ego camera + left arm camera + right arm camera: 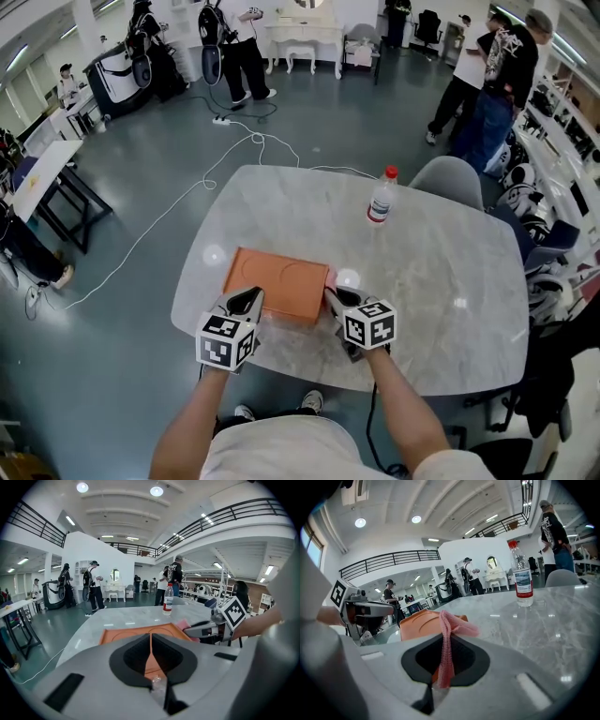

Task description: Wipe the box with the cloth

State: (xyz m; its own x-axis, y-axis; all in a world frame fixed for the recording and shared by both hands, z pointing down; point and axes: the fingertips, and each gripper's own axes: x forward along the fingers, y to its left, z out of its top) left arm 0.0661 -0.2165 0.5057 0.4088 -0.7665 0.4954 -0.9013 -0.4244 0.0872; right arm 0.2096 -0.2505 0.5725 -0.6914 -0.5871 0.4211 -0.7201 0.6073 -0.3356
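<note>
Marble counter (pixel 450 272), orange box (pixel 277 281) (water bottle (pixel 381 197) beyond), left hand-held gripper (pixel 249 298) jaws together at its near edge, right hand-held gripper (pixel 332 296) clamping pink cloth (pixel 444 632).

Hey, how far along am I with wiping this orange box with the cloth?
Done: the right claw is shut on the pink cloth, at the near right corner of the orange box. In hand: the left claw, shut, rests at the near left corner, apparently steadying it. Left: the wiping itself, it seems; the cloth hangs at the edge, not across the top.
</note>
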